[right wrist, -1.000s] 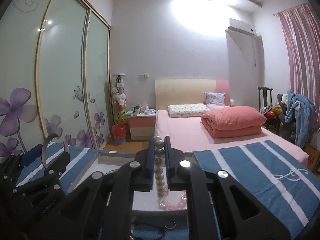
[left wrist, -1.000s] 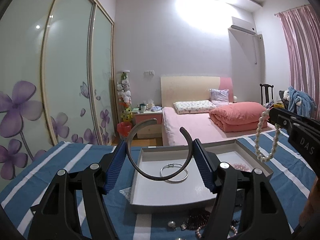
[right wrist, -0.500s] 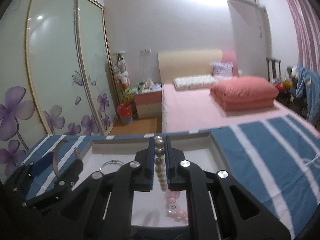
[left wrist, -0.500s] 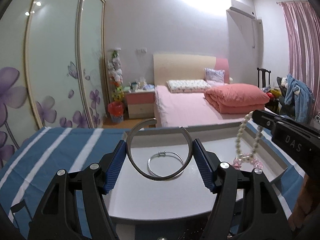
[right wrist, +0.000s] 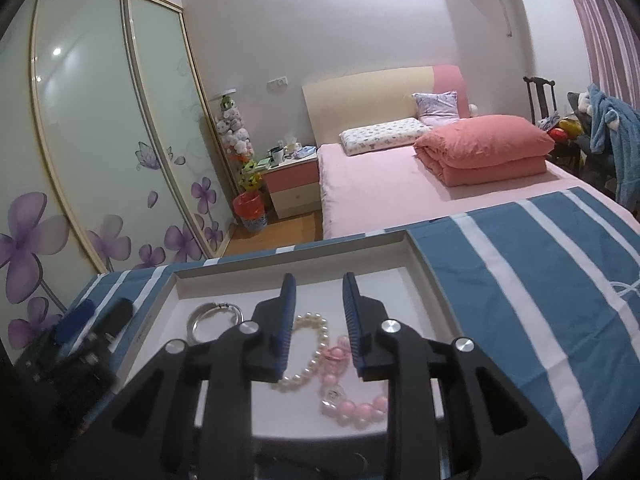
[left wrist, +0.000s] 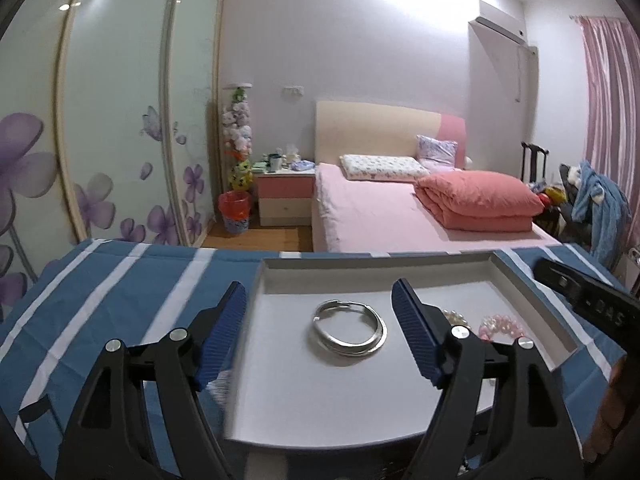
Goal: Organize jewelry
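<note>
Both grippers are releasing: the left gripper (left wrist: 320, 336) is hanging spread above the silver metal bangles (left wrist: 349, 333), and the right gripper (right wrist: 316, 316), just parting, is hovering empty over the white pearl strand (right wrist: 308, 354) and pink bead bracelet (right wrist: 352, 404), everything lying mid-frame in the shallow white tray (right wrist: 424, 276). Placement is looking done here; I cannot tell what remains.

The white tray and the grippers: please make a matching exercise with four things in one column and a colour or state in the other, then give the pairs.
Column one:
1. silver bangles
2. pearl bracelet
3. bead bracelet
4. right gripper

Column two:
A. pink, lying in the white tray
B. open, holding nothing
C. white beads
D. overlapping metal rings

Pairs: 1-D, 2-C, 3-A, 4-B
</note>
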